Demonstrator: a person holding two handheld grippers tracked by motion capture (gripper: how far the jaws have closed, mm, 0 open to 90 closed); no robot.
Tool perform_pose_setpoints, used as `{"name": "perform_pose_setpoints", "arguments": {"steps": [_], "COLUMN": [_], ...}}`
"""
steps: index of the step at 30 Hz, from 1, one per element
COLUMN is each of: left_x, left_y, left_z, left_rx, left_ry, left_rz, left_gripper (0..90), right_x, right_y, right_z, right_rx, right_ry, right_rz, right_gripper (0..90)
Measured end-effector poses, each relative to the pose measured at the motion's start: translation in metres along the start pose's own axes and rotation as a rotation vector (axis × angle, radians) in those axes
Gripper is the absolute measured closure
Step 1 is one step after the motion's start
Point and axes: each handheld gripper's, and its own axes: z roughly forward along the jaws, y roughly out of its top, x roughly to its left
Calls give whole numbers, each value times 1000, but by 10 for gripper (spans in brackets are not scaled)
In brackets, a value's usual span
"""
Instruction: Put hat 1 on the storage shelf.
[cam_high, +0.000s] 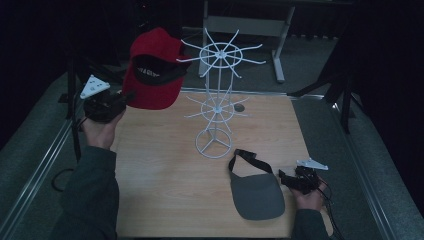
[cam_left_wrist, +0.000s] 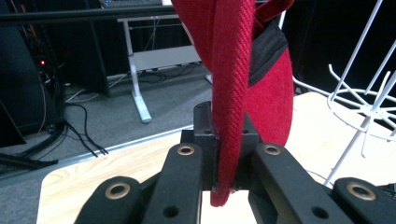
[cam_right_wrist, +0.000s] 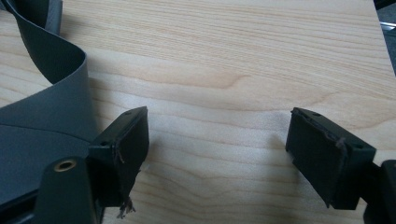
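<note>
From the high view, the left gripper (cam_high: 131, 95) is raised above the far left corner of the light wooden table (cam_high: 165, 180), its jaws clamped on the brim of a red woven-fabric baseball cap (cam_high: 154, 70) that rises just beyond and above it. Right beside the cap stands a white wire two-tier spinner rack (cam_high: 216, 100) — its upper spokes almost touch the crown. The right gripper (cam_high: 283, 176) rests low at the near right, with a grey flat-brimmed visor with a black strap (cam_high: 256, 192) lying just to its left. In the left gripper view, the jaws are pressed together on the red brim edge (cam_left_wrist: 229, 116); the cap blocks the middle, the rack's spokes (cam_left_wrist: 359, 100) showing off to the right. In the right gripper view, the jaws stand wide apart over bare wood — the visor's grey brim (cam_right_wrist: 46, 116) lies beside one jaw.
</note>
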Motion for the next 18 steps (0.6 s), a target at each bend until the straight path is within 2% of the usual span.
{"name": "perform_pose_setpoints", "arguments": {"steps": [14, 18], "left_x": [-2, -2], "left_y": [11, 15], "left_z": [0, 1], "left_rx": [-25, -42], "left_ry": [0, -1], "left_rz": [-8, -24], "left_gripper": [858, 858], "right_x": [0, 0], "right_y": [0, 0], "right_z": [0, 0], "right_rx": [0, 0], "right_ry": [0, 0], "right_rz": [0, 0], "right_gripper": [213, 213]}}
